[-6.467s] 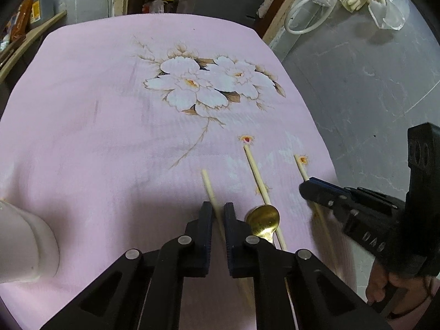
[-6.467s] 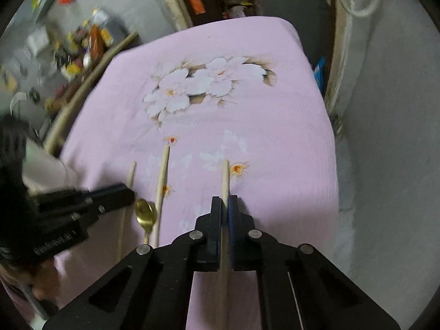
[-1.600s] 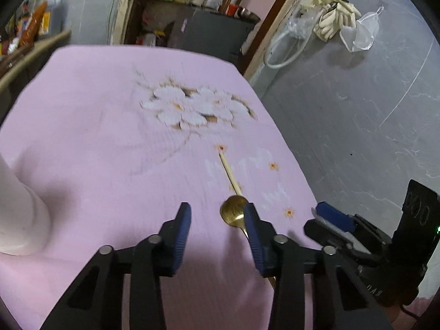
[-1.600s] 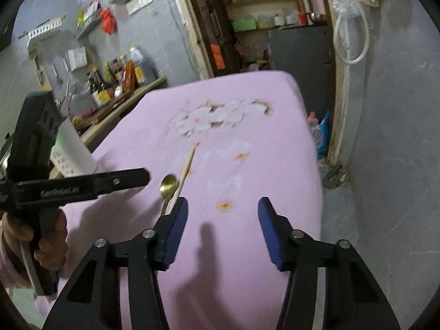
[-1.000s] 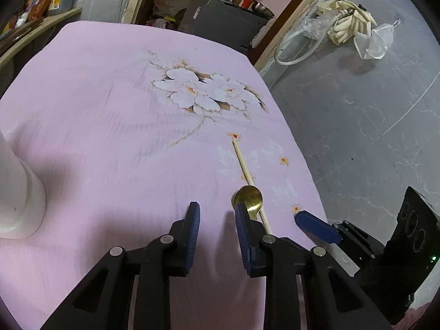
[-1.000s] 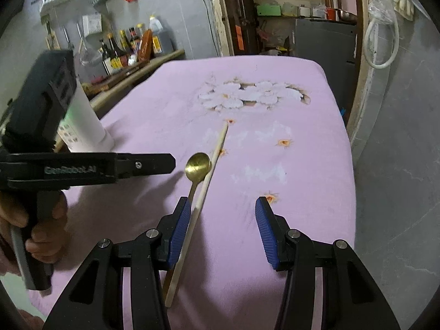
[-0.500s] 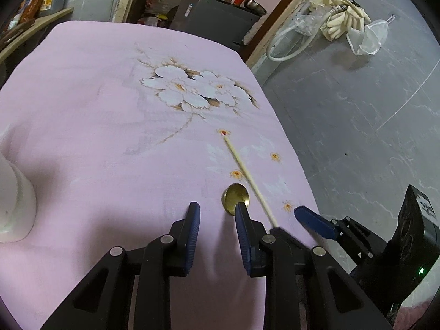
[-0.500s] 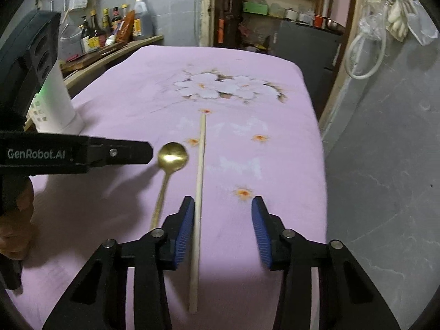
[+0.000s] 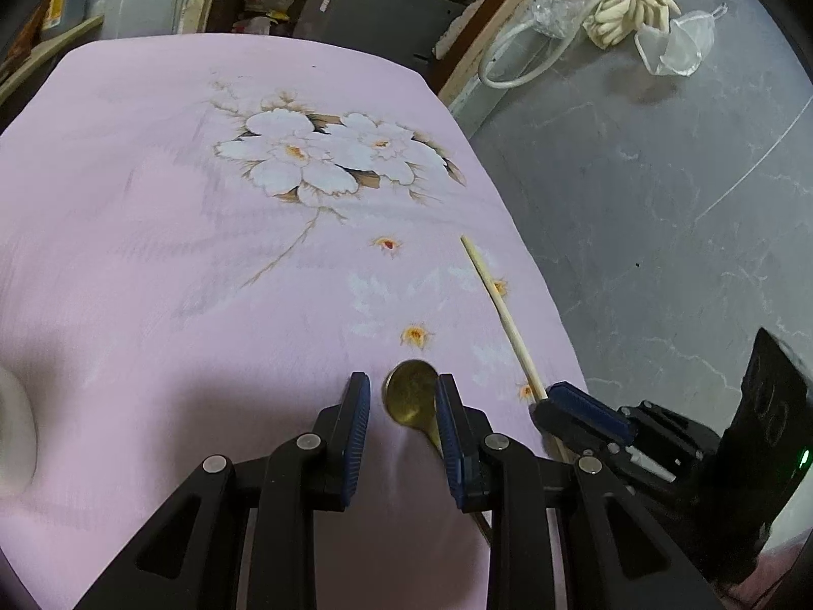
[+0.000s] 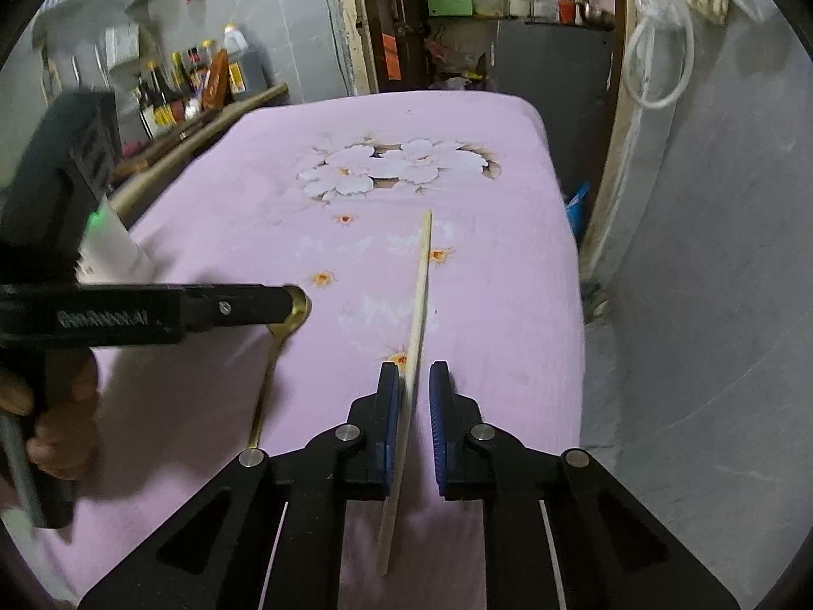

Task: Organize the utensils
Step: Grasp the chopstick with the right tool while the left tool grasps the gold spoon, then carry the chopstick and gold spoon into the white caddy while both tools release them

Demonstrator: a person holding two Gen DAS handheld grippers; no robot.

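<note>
While the right gripper [image 10: 410, 396] is held over the right edge of the pink-covered table [image 9: 152, 234], its jaws have just been closing around the wooden chopstick [image 10: 414, 335]; the stick is seen against the left pad, with a gap left to the right pad. The left gripper [image 9: 401, 406] is kept slightly apart, the bowl of the gold spoon [image 9: 410, 396] lying between its fingers, ungripped. A white holder [image 10: 114, 249] is seen near the table's left edge.
</note>
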